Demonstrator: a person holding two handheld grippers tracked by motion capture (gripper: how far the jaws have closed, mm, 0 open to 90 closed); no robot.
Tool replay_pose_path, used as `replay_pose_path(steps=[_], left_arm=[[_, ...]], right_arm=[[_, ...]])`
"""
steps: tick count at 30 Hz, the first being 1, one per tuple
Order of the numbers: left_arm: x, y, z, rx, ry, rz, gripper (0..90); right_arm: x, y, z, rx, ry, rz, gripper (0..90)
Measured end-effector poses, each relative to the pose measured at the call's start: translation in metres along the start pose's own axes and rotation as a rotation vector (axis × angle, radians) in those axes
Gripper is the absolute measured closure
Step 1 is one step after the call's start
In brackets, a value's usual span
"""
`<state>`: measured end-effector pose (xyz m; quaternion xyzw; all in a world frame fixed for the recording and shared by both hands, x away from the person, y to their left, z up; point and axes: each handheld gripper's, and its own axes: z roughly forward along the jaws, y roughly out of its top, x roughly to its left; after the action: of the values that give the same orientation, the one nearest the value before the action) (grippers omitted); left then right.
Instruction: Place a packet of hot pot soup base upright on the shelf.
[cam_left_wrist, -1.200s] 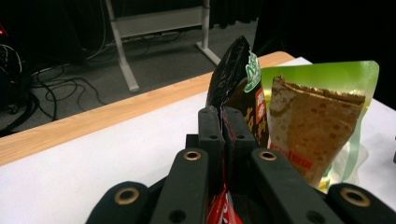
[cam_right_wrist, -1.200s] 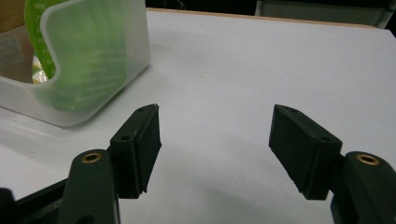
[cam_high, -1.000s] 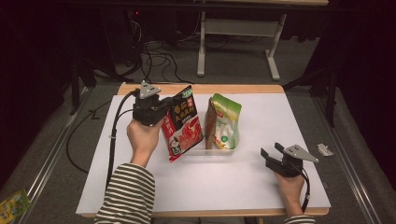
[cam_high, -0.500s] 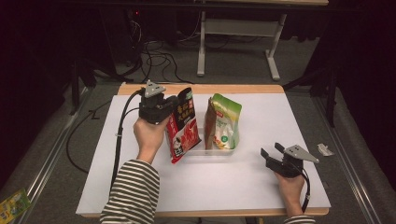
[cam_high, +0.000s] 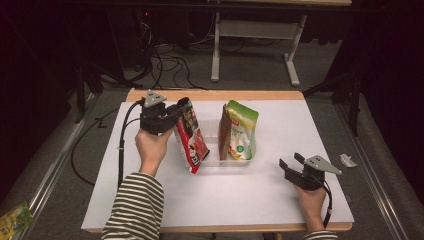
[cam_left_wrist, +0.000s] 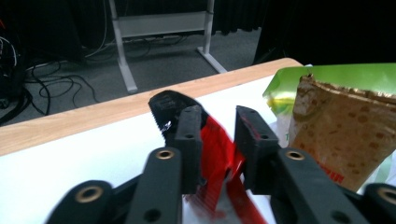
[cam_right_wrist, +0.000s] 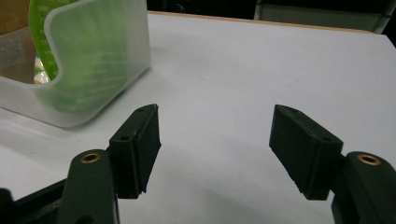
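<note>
The high view looks forward and down over the whole table (cam_high: 220, 200). The left gripper view sits low and close, facing the far table edge past the green pouch (cam_left_wrist: 345, 126). The right gripper view skims the tabletop toward the bin (cam_right_wrist: 93, 79), also holding that pouch.

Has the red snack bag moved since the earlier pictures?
Yes. The red snack bag has sunk toward the clear bin beside the green bag.

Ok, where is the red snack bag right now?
In the high view, the red snack bag stands at the clear bin's left end, between the left hand-held gripper's jaws, left of the green bag.
</note>
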<state>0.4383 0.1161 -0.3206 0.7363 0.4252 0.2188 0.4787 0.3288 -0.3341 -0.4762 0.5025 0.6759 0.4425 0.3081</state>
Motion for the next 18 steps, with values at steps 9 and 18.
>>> replay_pose_path(steps=[9,18], left_arm=[[0.001,-0.006,-0.006,0.014,0.014,0.010,56.1],[0.003,-0.022,-0.024,0.040,-0.015,-0.010,47.6]], right_arm=[[0.000,0.000,0.000,0.000,0.001,-0.002,33.6],[0.001,0.000,0.001,0.005,0.001,-0.004,33.8]])
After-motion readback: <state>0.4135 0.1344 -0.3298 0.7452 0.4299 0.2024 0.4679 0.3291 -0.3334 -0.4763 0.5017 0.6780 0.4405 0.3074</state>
